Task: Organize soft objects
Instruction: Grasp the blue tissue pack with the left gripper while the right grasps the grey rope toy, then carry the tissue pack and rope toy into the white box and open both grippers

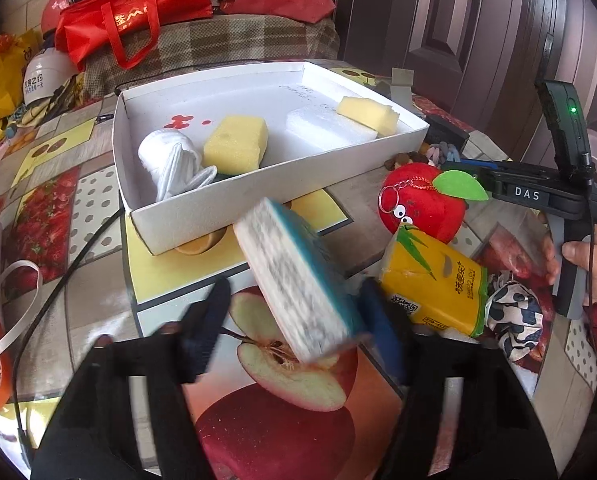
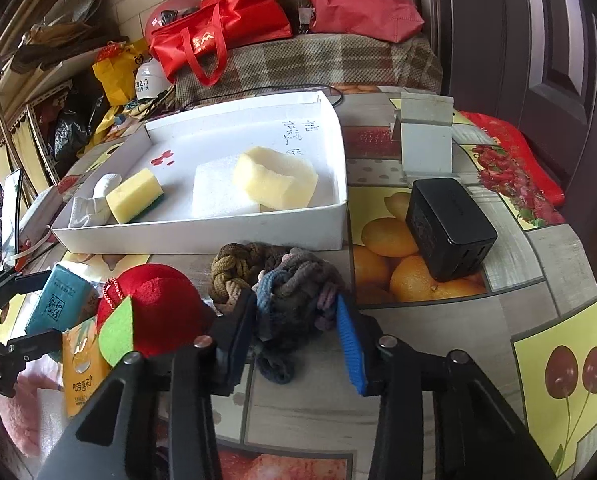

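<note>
A teal and white tissue pack (image 1: 298,276), blurred and tilted, stands between the fingers of my left gripper (image 1: 296,286). It leans on the blue right pad, and a strip of table shows beside the left finger (image 1: 210,320), so the gripper is open. My right gripper (image 2: 294,320) is shut on a braided rope bundle (image 2: 282,280) lying in front of the white box (image 2: 202,236). The box (image 1: 218,216) holds a white sock (image 1: 170,160), a yellow sponge (image 1: 236,140), white foam (image 1: 326,128) and a pale sponge (image 1: 368,114).
A red plush apple (image 1: 422,200), a yellow tissue pack (image 1: 434,276) and a spotted cloth (image 1: 514,316) lie between the two grippers. A black charger block (image 2: 450,228) and a white stand (image 2: 426,140) sit right of the box. A black cable (image 1: 78,248) crosses the table's left side.
</note>
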A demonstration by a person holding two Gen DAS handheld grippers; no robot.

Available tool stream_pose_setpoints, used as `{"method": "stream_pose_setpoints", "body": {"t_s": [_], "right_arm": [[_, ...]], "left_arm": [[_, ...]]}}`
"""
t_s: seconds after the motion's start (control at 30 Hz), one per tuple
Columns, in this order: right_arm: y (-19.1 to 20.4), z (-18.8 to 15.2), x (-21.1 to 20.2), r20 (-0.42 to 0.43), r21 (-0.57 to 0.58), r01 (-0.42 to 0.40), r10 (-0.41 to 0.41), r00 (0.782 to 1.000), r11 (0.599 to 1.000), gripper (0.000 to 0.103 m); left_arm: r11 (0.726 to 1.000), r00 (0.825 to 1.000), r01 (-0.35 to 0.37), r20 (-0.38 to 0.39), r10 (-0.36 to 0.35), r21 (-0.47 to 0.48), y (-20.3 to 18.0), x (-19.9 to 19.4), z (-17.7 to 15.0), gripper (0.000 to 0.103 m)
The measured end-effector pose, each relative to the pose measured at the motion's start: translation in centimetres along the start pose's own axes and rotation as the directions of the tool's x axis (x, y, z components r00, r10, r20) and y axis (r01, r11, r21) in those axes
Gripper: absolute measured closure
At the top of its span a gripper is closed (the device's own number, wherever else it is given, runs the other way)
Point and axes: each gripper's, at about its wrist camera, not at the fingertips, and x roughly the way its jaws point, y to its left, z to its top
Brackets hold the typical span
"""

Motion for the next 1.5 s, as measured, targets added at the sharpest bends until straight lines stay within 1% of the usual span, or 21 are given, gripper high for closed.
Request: {"method": "stream_pose_setpoints", "body": {"t_s": [0.03, 0.07, 0.13, 0.27, 0.33, 0.43, 0.5, 0.57, 0.63, 0.73, 0.83, 1.03, 1.2, 1.33, 1.5], "right_arm": [[0.0, -0.1, -0.3, 0.014, 0.001, -0.006, 0.006, 1.000, 1.000, 0.077], [0.0, -0.2, -0.7, 0.029, 0.003, -0.012, 0.012, 1.000, 1.000, 0.081], [-0.2, -0.5, -1.6, 0.061, 0.012, -0.014, 0.014, 0.998, 1.000, 0.085], [-0.5, -1.3, -3.4, 0.128, 0.032, -0.007, 0.003, 0.992, 0.999, 0.086], [-0.4, -1.4, -4.4, 0.174, 0.037, 0.014, -0.020, 0.985, 0.999, 0.086], [0.3, -2.0, -6.1, 0.266, 0.022, 0.078, -0.081, 0.960, 0.997, 0.086], [1.4, -2.2, -6.8, 0.313, -0.015, 0.122, -0.112, 0.943, 0.992, 0.086], [2.6, -2.3, -7.0, 0.338, -0.069, 0.164, -0.131, 0.932, 0.984, 0.086], [3.7, -2.4, -7.0, 0.360, -0.121, 0.190, -0.136, 0.923, 0.974, 0.086], [4.2, -2.4, -7.0, 0.373, -0.144, 0.207, -0.140, 0.917, 0.968, 0.086], [3.9, -2.3, -7.0, 0.376, -0.127, 0.196, -0.136, 0.917, 0.972, 0.086], [4.3, -1.5, -6.0, 0.386, -0.090, 0.178, -0.130, 0.913, 0.980, 0.086], [4.9, -0.5, -5.1, 0.423, -0.074, 0.166, -0.120, 0.898, 0.983, 0.086], [5.4, 0.3, -4.3, 0.431, -0.075, 0.136, -0.090, 0.898, 0.988, 0.086], [6.1, 1.5, -3.0, 0.422, -0.108, 0.096, -0.041, 0.905, 0.990, 0.086]], "left_arm": [[1.000, 1.000, -0.012, -0.014, 0.012, 0.000, 0.0, 0.2, 0.0, 0.076], [1.000, 1.000, -0.003, -0.018, 0.003, 0.004, -0.1, 0.3, 0.0, 0.077], [1.000, 1.000, 0.005, 0.011, -0.006, 0.010, -0.3, -0.2, -0.1, 0.077], [1.000, 0.994, -0.014, 0.110, 0.013, 0.008, -0.2, -2.3, -0.3, 0.077], [0.999, 0.984, -0.037, 0.176, 0.037, -0.006, 0.0, -3.6, -0.5, 0.077], [0.996, 0.965, -0.076, 0.250, 0.085, -0.046, 0.5, -5.1, -0.9, 0.077], [0.992, 0.955, -0.105, 0.270, 0.120, -0.070, 0.8, -5.4, -0.8, 0.077], [0.987, 0.945, -0.134, 0.288, 0.153, -0.082, 0.8, -5.6, -0.9, 0.077], [0.983, 0.932, -0.165, 0.314, 0.183, -0.083, 0.5, -6.0, -1.0, 0.077], [0.974, 0.910, -0.213, 0.349, 0.225, -0.073, -0.1, -6.4, -1.3, 0.077], [0.966, 0.891, -0.250, 0.373, 0.258, -0.070, -0.5, -6.6, -1.4, 0.077], [0.959, 0.872, -0.273, 0.400, 0.282, -0.083, -0.3, -6.0, -0.5, 0.077], [0.954, 0.861, -0.279, 0.413, 0.298, -0.107, 0.1, -4.9, 0.9, 0.077], [0.952, 0.855, -0.277, 0.418, 0.307, -0.132, 0.9, -4.0, 2.1, 0.077], [0.951, 0.855, -0.281, 0.415, 0.310, -0.131, 1.3, -2.6, 3.6, 0.077]]}}
